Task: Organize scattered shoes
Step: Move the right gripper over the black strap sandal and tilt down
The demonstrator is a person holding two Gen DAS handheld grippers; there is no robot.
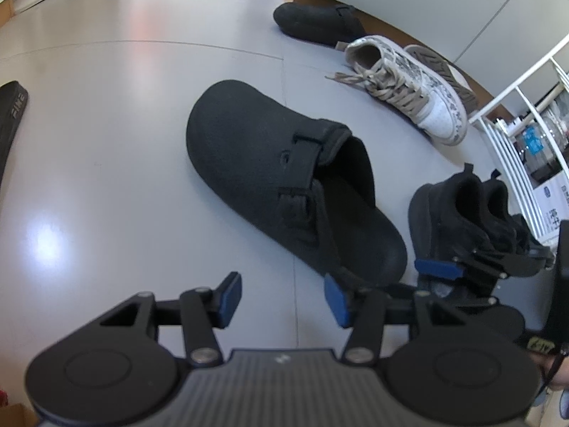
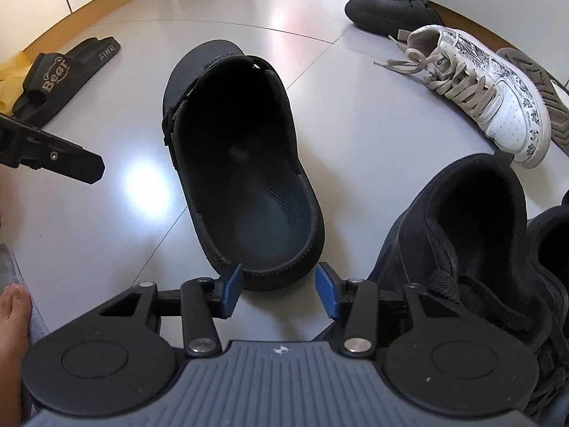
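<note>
The step in hand appears to be the pickup of the black felt clog with a buckled strap (image 2: pixel 245 163), which lies on the grey floor (image 2: pixel 106 213) just ahead of the right gripper (image 2: pixel 281 290); its jaws stand apart and empty, so the next move likely calls for advancing them astride the heel rim and closing. The left gripper (image 1: pixel 282 299) is likewise open and holds nothing. Only the right wrist view shows the black rubber slide printed "Bear" (image 2: pixel 60 78); only the left shows the white wire rack (image 1: pixel 515 135).

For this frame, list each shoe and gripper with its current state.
Near black clog: upright on the floor, not gripped.
Far black clog: by the wall, apart from its mate.
White sneaker: upright, laces loose.
Black slide: upright, off alone.
Left gripper: jaws open, empty.
Right gripper: jaws open, at the near clog's heel.
</note>
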